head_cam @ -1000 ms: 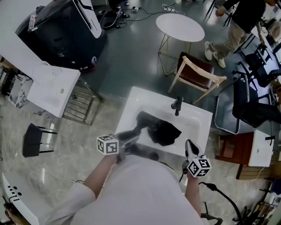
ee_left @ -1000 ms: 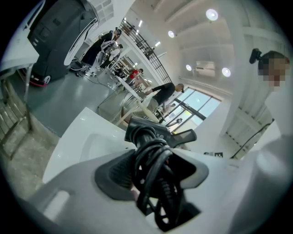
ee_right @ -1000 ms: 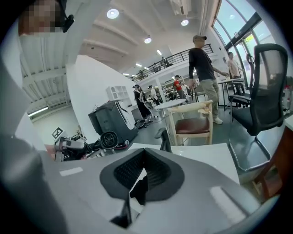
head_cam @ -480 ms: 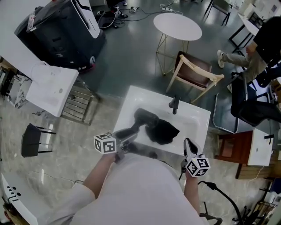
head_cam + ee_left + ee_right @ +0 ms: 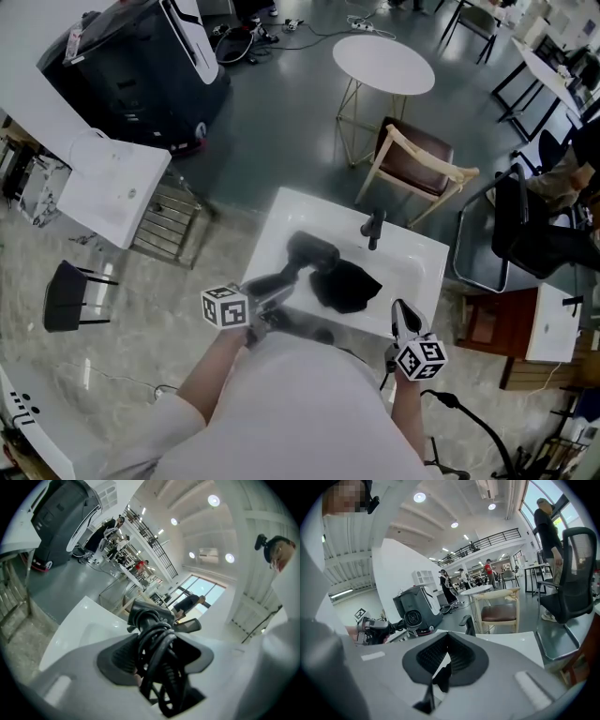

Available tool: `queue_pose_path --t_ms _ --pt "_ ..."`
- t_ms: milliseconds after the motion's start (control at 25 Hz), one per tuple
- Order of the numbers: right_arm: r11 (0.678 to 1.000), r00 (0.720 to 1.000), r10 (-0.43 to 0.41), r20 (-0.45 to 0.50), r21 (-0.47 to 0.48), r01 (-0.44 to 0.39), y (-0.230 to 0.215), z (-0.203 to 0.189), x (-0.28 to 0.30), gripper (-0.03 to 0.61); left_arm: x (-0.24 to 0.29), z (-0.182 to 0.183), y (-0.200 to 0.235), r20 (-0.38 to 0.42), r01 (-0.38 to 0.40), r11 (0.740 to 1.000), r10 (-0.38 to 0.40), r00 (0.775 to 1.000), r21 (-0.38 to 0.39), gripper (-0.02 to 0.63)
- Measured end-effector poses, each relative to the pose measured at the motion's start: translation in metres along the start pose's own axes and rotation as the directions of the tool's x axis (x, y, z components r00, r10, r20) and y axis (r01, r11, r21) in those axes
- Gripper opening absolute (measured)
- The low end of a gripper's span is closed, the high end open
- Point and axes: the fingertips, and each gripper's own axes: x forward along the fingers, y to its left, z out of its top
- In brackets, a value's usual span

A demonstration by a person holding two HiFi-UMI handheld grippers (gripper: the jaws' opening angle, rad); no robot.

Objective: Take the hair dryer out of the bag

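Black hair dryer, gripped by its cord-wrapped handle in the left gripper, hangs over the white sink just beside the black bag, while the right gripper is closed and empty.

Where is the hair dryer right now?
In the head view, the hair dryer is over the left part of the white sink, held by the left gripper, just left of the black bag.
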Motion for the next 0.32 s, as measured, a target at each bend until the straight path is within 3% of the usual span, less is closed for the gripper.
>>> queue_pose_path --t_ms 320 --pt "1.0 1.0 0.007 -0.001 0.002 -0.007 0.0038 0.0014 0.0062 0.005 0.004 0.005 0.0015 0.009 0.016 1.0 -0.016 1.0 -0.01 0.23"
